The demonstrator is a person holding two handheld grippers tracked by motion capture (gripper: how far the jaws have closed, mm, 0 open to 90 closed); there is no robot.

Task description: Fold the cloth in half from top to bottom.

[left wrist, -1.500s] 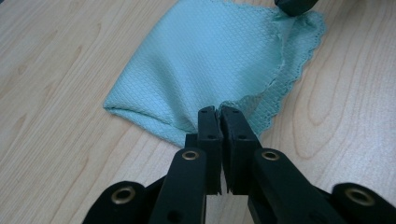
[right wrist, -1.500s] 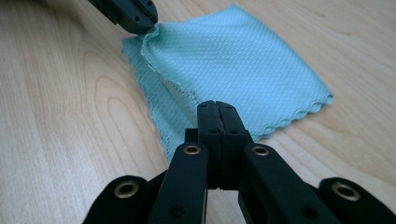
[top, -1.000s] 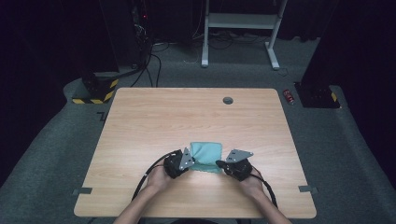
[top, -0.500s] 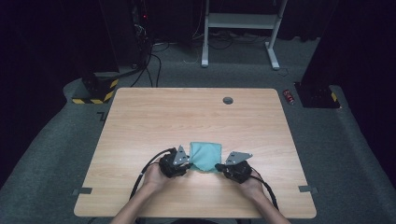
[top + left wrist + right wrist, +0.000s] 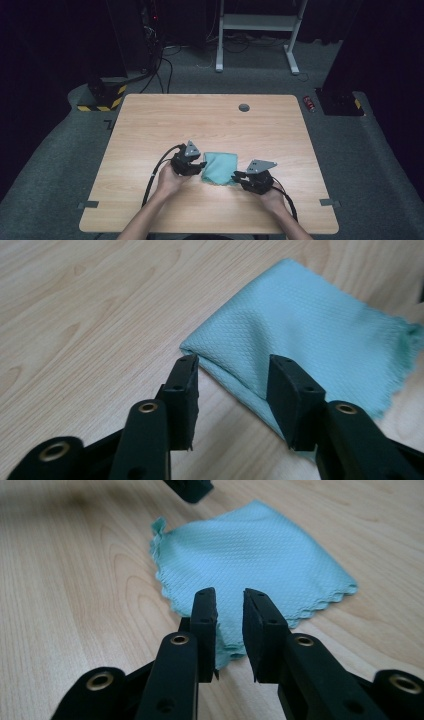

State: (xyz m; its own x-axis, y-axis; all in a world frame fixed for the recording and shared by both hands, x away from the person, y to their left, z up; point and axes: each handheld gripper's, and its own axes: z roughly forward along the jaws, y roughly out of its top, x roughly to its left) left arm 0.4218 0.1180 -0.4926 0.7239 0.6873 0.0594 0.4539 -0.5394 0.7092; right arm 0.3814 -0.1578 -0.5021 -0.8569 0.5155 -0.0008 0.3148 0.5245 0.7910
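Cloth, teal, folded into a small square, lies flat on the tabletop in the lower middle of the high view, between the two tongs. Both tongs have just been opening. Left tongs now stand released at the cloth's left edge; in the left gripper view the folded corner sits low between the parted jaws with no pad pressing it. A second ago these tongs were tight against that edge; now they sit slightly back and to the left. Right tongs are also released, jaws only narrowly apart; in the right gripper view the scalloped near edge of the cloth lies under the gap, not pinched. Cloth shape and place look the same as in the earlier frames.

Judgement: a fold has been set down and let go, so the folding step looks finished; either another fold or pulling the hands away comes next.

Around: a round grommet near the tabletop's far edge, well apart from the cloth. Off the table, a small red can on the floor upper right, cables and a yellow-black striped base upper left. Nothing stands in the way; the cables trailing from the tongs stay behind the hands.
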